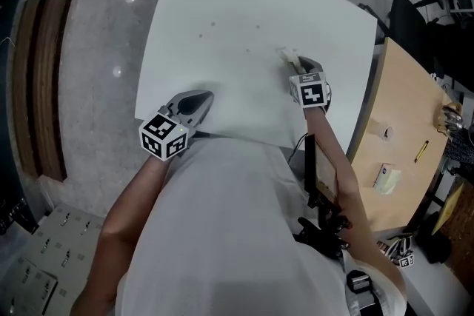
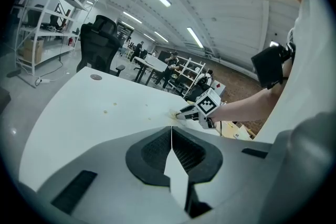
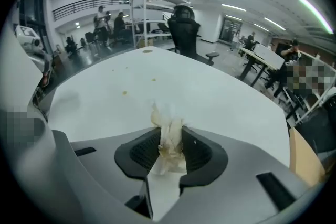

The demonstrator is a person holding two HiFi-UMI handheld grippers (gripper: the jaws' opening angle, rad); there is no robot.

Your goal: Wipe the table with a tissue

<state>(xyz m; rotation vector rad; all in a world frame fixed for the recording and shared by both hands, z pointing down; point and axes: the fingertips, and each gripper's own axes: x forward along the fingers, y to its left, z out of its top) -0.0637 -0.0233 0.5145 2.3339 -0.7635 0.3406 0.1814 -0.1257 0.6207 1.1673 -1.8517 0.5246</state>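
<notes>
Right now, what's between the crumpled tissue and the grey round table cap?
A few small brown spots on the white table; otherwise bare, in right gripper view.

A light grey shirt [image 1: 229, 233] with short sleeves is worn. The left hand-held gripper [image 1: 198, 101] and the right hand-held gripper [image 1: 302, 69] are shaped from grey plastic, with black ribbed pads [image 2: 152, 150] inside. A white cube [image 1: 163, 135] with black square markers is set on each.

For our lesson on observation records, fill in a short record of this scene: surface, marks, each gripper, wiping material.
surface: white flat table
right gripper: jaws clamped on a crumpled, yellow-stained white paper tissue
marks: small brownish spots ahead of the tissue
left gripper: jaws together, nothing between them, at the table's near edge
</notes>
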